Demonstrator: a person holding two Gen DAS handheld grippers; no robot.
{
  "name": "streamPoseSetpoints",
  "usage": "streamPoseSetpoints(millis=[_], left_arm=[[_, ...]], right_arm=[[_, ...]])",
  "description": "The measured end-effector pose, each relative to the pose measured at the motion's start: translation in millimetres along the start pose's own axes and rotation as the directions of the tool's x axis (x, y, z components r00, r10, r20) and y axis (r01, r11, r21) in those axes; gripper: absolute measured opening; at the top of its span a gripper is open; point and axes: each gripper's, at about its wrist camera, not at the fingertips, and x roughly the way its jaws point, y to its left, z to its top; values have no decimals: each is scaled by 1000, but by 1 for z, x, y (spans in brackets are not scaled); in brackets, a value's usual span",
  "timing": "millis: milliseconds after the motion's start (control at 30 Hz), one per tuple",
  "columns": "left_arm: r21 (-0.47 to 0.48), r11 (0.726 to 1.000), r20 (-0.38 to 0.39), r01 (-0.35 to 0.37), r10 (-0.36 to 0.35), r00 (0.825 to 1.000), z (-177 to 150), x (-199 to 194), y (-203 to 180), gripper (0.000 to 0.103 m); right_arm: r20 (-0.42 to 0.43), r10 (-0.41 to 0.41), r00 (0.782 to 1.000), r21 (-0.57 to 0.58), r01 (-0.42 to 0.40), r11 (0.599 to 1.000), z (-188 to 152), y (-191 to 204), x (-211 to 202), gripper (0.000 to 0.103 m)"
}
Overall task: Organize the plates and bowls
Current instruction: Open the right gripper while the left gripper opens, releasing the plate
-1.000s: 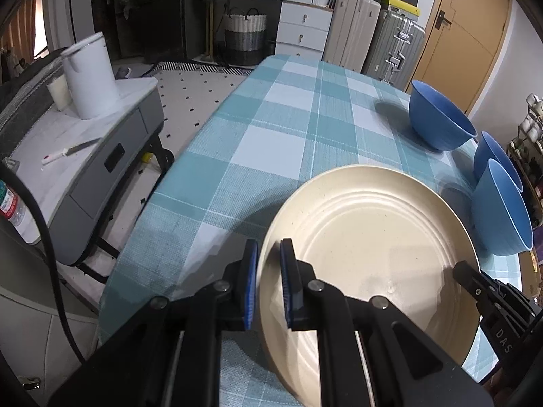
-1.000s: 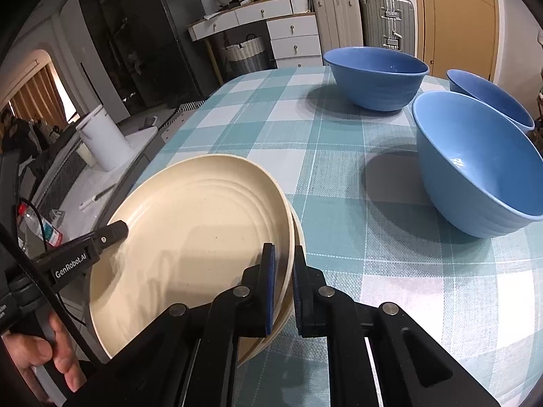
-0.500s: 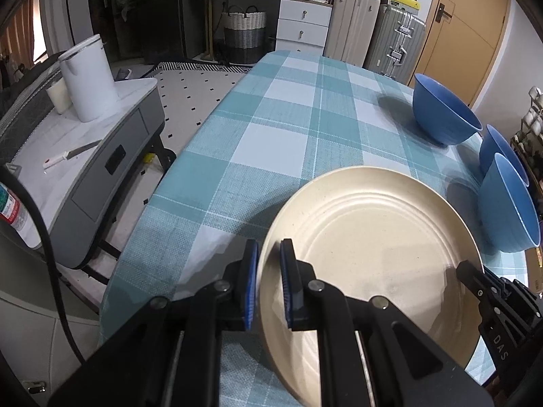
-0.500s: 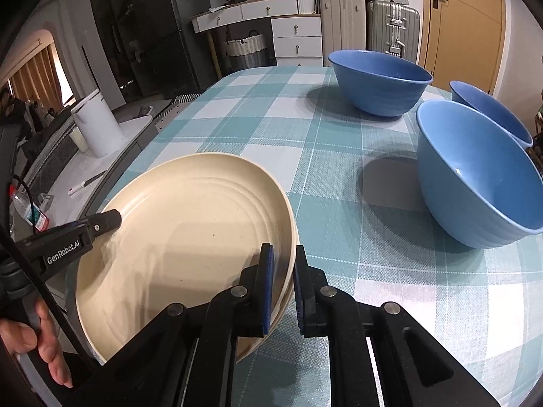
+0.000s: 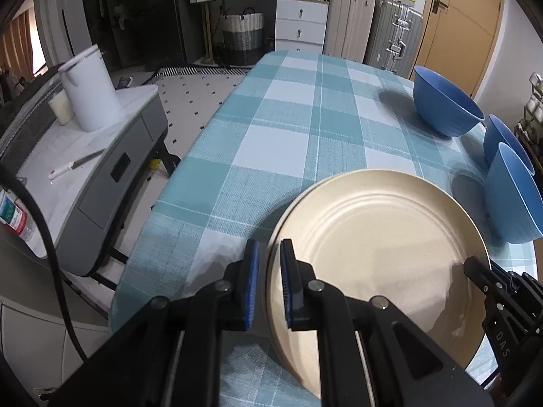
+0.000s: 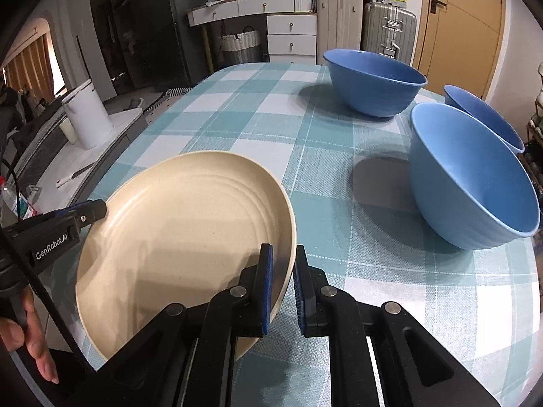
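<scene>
cream plate [image 5: 380, 244], blue bowls [image 6: 373, 81], teal-checked tablecloth [image 5: 288, 129]

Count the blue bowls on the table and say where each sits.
3. One bowl stands at the far side, near the suitcases. One is nearest, right of the plate. One sits behind it at the right edge, partly hidden. More could be out of view.

cream plates: 1 [image 6: 183, 237], 7 o'clock on the bench [image 6: 237, 125] | blue bowls: 3 – 12 o'clock [image 6: 373, 81], 2 o'clock [image 6: 482, 118], 3 o'clock [image 6: 471, 183] | grippers: 2 – left [image 6: 98, 208], right [image 6: 281, 285] | suitcases past the bench: at least 2 – beige [image 6: 339, 27], silver [image 6: 388, 30]
</scene>
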Motion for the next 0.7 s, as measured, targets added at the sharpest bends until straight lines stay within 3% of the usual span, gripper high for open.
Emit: streamPoseSetpoints(millis=[400, 700], left_arm=[[-13, 1000, -12, 5, -5, 1000, -1, 2, 2, 10], [-19, 1000, -10, 6, -6, 1000, 0, 2, 4, 10]], right_arm=[[0, -56, 998, -78, 55, 995, -4, 11, 6, 14], [-25, -17, 1000, -44, 16, 999, -1, 4, 4, 15]])
